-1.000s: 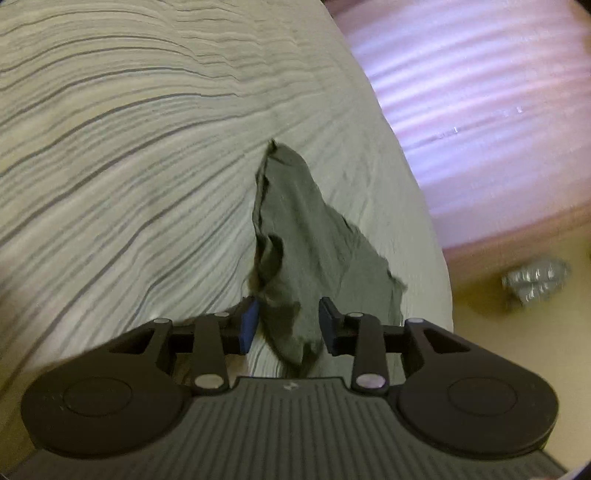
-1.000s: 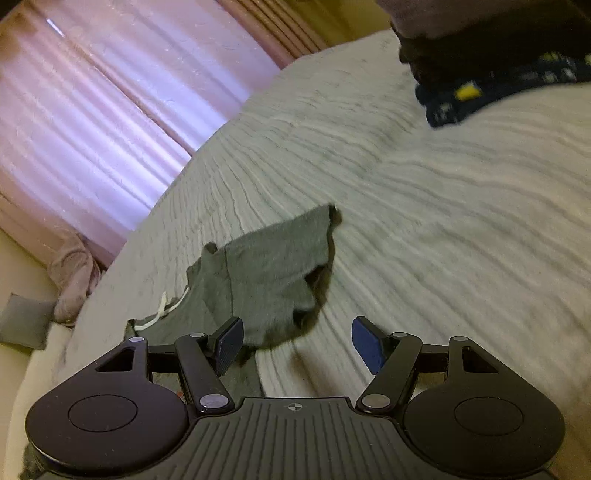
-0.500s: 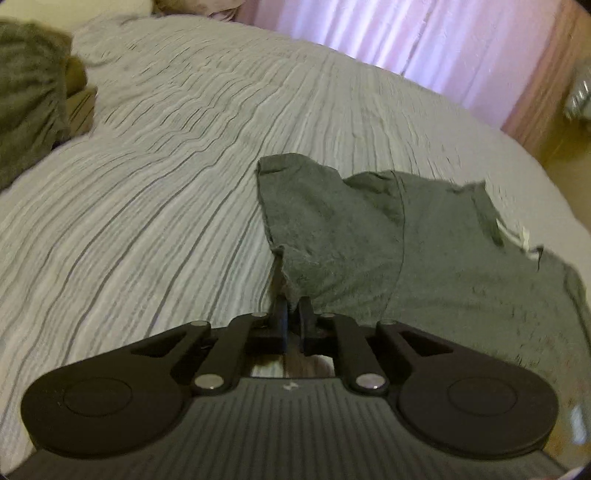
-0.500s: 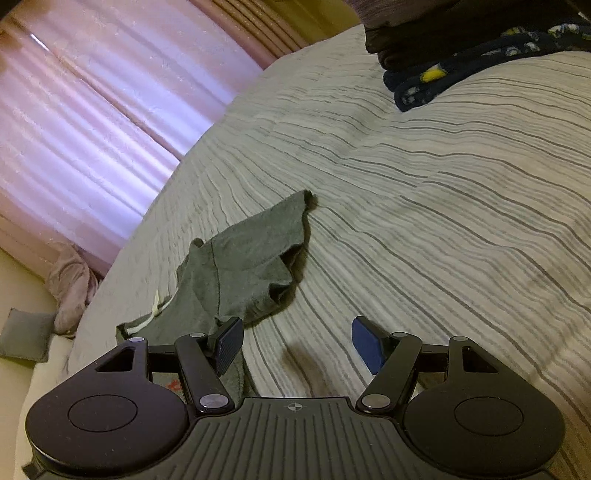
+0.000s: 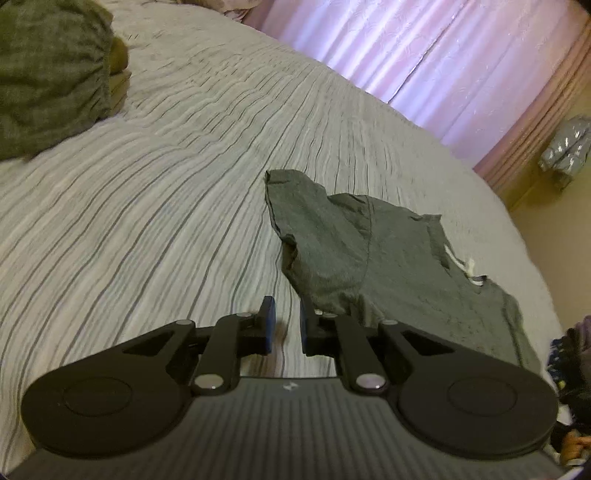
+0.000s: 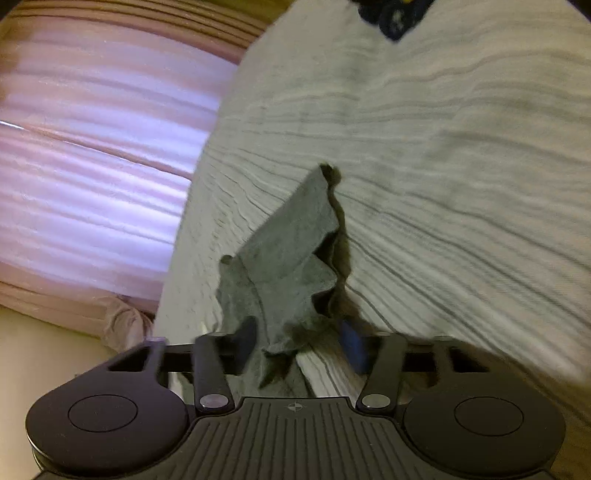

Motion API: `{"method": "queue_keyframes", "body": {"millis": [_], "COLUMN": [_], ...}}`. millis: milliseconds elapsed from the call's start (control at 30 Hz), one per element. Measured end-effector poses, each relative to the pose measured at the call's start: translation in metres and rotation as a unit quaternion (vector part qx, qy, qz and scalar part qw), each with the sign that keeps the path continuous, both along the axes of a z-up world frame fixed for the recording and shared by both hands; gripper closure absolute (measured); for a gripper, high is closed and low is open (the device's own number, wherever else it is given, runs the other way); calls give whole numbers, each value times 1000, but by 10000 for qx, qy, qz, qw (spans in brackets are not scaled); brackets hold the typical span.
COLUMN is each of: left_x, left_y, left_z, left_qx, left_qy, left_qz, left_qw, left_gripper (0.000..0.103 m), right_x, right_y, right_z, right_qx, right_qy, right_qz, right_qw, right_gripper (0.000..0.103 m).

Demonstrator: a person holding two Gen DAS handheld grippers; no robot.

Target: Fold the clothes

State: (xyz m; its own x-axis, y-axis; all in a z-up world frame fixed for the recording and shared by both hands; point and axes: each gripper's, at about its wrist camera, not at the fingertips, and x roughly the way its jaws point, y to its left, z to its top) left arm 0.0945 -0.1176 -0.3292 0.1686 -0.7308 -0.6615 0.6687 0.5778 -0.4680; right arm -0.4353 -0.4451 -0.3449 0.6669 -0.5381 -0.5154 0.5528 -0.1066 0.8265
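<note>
A grey-green garment (image 5: 369, 258) with a white drawstring (image 5: 466, 267) lies crumpled on the striped bedspread (image 5: 147, 221). My left gripper (image 5: 284, 325) is open by a narrow gap and empty, just left of the garment's near edge. In the right wrist view the same garment (image 6: 288, 266) runs away from me, and its near edge lies between the fingers of my right gripper (image 6: 301, 341), which is open over it. The view is blurred.
A dark green bundle of cloth (image 5: 51, 74) sits at the far left of the bed. Pink curtains (image 5: 424, 55) hang beyond the bed. Dark patterned clothes (image 6: 395, 11) lie at the far end. A silver bag (image 5: 565, 147) is on the floor.
My left gripper, shut on the garment's edge half a second ago, has opened and let it go. My right gripper has swung over the garment's near edge.
</note>
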Motion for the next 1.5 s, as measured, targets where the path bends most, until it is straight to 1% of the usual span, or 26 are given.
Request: {"method": "queue_keyframes", "body": {"millis": [33, 133, 233, 267, 333, 367, 400, 433, 467, 500, 567, 633, 767, 800, 833, 867, 900, 933, 1000, 1133, 1300, 1333, 1367, 1400, 1433, 1500], "left_x": [0, -3, -6, -7, -8, -8, -7, -6, -6, -4, -1, 1, 2, 2, 2, 1, 1, 2, 3, 3, 2, 2, 2, 1, 0, -3], "left_y": [5, 19, 30, 34, 39, 40, 40, 40, 40, 39, 31, 21, 4, 2, 0, -1, -2, -3, -3, -2, 0, 2, 5, 9, 14, 25], "left_z": [-1, -3, -9, -11, -12, -11, -9, -7, -5, -2, 2, 2, -5, -8, -10, -13, -15, -17, -19, -22, -22, -21, -19, -15, -11, -2], "left_qx": [-48, -154, -113, -111, -127, -150, -156, -163, -169, -176, -183, -163, -237, -245, -231, -218, -208, -200, -213, -242, -228, -224, -227, -224, -217, -230], "left_qy": [65, 203, 278, 319, 408, 418, 385, 351, 318, 279, 168, 112, 265, 308, 326, 337, 325, 313, 301, 269, 255, 274, 267, 224, 169, 79], "left_qz": [1, -9, -50, -75, -85, -111, -136, -161, -186, -213, -274, -308, -329, -329, -326, -325, -334, -342, -347, -336, -296, -270, -258, -249, -242, -262], "left_qw": [10000, 9997, 9995, 9994, 9991, 9990, 9990, 9991, 9992, 9992, 9993, 9993, 9988, 9987, 9987, 9987, 9987, 9987, 9987, 9988, 9990, 9990, 9991, 9992, 9993, 9994], "left_gripper": [94, 94, 94, 94, 94, 94, 94, 93, 92, 91, 90, 90, 90, 90, 90, 90, 90, 90, 90, 90, 90, 90, 90, 90, 90, 90], "right_x": [3, -1, -4, 0, 13, 16, 15, 13, 7, 0, -10, -9, 12, 17, 21, 27, 33, 41, 52, 48, 55, 53, 50, 47, 44, 34], "right_y": [-3, 2, 12, 14, 18, 17, 17, 16, 16, 15, 3, -22, -84, -97, -109, -118, -124, -129, -130, -132, -131, -128, -124, -120, -113, -87], "right_z": [-2, 8, 11, 11, 14, 17, 20, 24, 30, 37, 44, 45, 24, 16, 8, 1, -5, -9, -6, 2, -12, -10, -5, 0, 6, 24], "right_qx": [43, -326, -668, -796, -1177, -1212, -1191, -1163, -1192, -1283, -1419, -1483, -1230, -1152, -1075, -1017, -1016, -1034, -1425, -1832, -1634, -1576, -1529, -1483, -1501, -1740], "right_qy": [193, 1042, 1564, 1734, 2328, 2478, 2456, 2379, 2275, 2143, 1946, 1952, 2066, 2037, 2008, 1927, 1901, 1905, 2244, 2771, 3196, 3264, 3334, 3403, 3597, 4064], "right_qz": [47, -78, 22, 122, 510, 643, 619, 542, 379, 194, 58, 230, 692, 779, 865, 1007, 1165, 1321, 1471, 1069, 1118, 1059, 958, 856, 686, 483], "right_qw": [9998, 9940, 9854, 9816, 9640, 9590, 9600, 9628, 9657, 9681, 9706, 9692, 9682, 9691, 9699, 9708, 9695, 9673, 9527, 9371, 9266, 9260, 9254, 9246, 9184, 8957], "right_gripper": [96, 98, 98, 98, 97, 96, 77, 65, 38, 28, 29, 29, 29, 30, 36, 77, 98, 98, 99, 99, 97, 95, 80, 49, 39, 36]}}
